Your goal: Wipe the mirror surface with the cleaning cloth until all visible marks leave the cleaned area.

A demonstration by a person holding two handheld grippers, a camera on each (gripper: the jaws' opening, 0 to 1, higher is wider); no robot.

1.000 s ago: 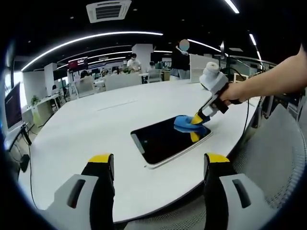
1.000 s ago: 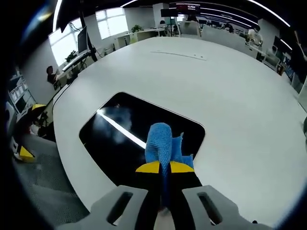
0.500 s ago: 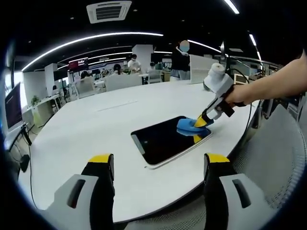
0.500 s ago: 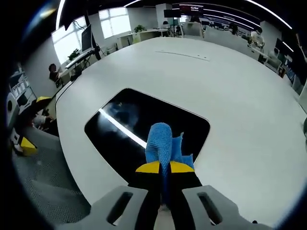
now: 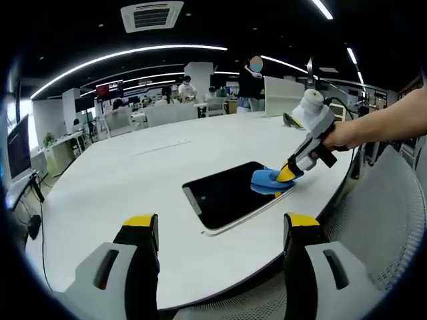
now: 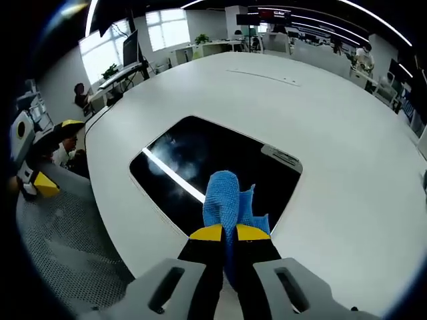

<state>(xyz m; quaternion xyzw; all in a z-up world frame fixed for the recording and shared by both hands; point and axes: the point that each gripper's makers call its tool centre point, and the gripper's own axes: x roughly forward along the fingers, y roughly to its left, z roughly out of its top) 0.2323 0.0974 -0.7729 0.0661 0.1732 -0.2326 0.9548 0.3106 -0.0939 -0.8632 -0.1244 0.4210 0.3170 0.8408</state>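
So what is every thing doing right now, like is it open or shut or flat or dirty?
Mirror: lying flat on the table, hazy smudges on its glass.
Cleaning cloth: bunched up, pinched in the right gripper, pressed on the mirror's edge.
Right gripper: shut on the cloth.
Left gripper: open, holding nothing, back from the mirror.
Table: white, holding the mirror.

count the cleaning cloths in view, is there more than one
1. A single blue cleaning cloth is clamped in the right gripper, pressed on the mirror near its right-hand end in the left gripper view. No other shows.
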